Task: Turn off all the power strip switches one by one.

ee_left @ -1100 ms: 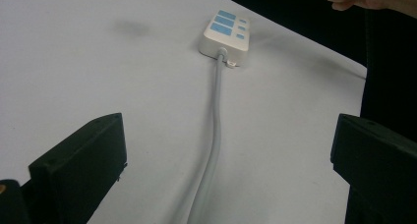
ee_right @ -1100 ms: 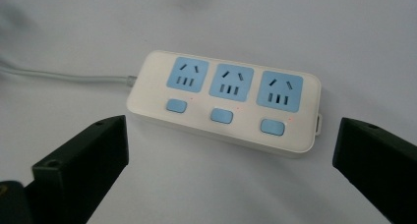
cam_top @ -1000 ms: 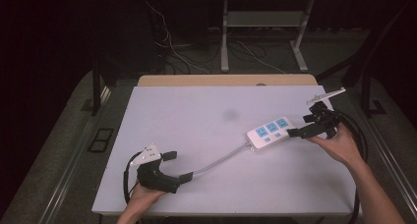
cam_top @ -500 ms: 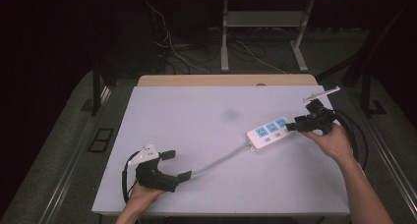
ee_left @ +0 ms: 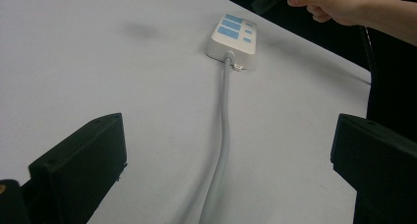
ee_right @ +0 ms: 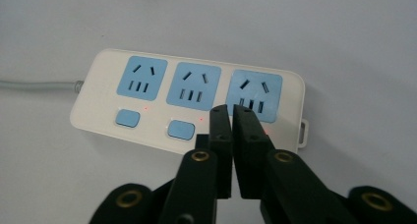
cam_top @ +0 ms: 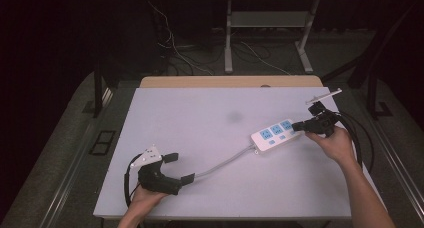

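Right tongs (ee_right: 230,117), just closed empty, over power strip (ee_right: 187,98); grey cord (cam_top: 225,163) trails left.

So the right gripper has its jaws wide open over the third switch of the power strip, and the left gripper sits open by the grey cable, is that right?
Not quite: the right gripper's jaws are shut, tips together with nothing between them, having just closed, as the right gripper view shows. They sit over the power strip's third switch position. The left gripper is open, the grey cable running between its jaws.

The power strip (cam_top: 276,134) lies on the table (cam_top: 210,118) toward its right edge. Its cable (cam_top: 225,163) runs left toward the near-left corner.
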Tool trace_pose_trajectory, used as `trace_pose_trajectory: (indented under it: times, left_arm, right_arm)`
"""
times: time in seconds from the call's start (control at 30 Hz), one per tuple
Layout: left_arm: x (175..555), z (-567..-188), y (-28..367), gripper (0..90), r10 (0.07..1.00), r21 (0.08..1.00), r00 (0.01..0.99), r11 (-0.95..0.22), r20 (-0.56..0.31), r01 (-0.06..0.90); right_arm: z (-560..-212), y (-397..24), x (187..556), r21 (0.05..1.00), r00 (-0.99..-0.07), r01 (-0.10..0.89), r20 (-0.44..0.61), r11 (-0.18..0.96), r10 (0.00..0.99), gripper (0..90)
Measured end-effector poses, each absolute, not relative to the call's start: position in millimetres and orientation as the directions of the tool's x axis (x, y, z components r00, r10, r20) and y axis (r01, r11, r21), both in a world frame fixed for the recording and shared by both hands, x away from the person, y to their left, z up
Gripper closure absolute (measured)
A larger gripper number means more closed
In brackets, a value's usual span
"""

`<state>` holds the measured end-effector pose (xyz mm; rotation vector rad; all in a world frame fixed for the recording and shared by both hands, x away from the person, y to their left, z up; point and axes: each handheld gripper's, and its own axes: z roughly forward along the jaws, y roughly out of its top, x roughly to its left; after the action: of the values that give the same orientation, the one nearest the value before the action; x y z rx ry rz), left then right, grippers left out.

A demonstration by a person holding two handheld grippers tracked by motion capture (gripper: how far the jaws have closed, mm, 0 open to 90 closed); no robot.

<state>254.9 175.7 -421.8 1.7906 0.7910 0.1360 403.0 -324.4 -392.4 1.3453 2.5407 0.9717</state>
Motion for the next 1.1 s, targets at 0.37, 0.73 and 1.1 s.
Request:
trace_pose_trajectory:
  times: [0.37,0.73,1.1]
  left_arm:
    - [256,-422,176,0.0,0.574,0.882,0.769,-0.160,-0.282,0.444]
    - [256,-422,176,0.0,0.578,0.880,0.766,-0.161,-0.282,0.446]
    - [256,-422,176,0.0,0.576,0.882,0.768,-0.163,-0.280,0.443]
  right_arm:
    - [-400,-327,406,0.564,-0.590,0.720,0.193,0.404,0.784,89.8]
    - [-408,-323,409,0.570,-0.590,0.718,0.195,0.399,0.783,89.8]
    - [-415,-324,406,0.581,-0.585,0.711,0.177,0.396,0.792,90.0]
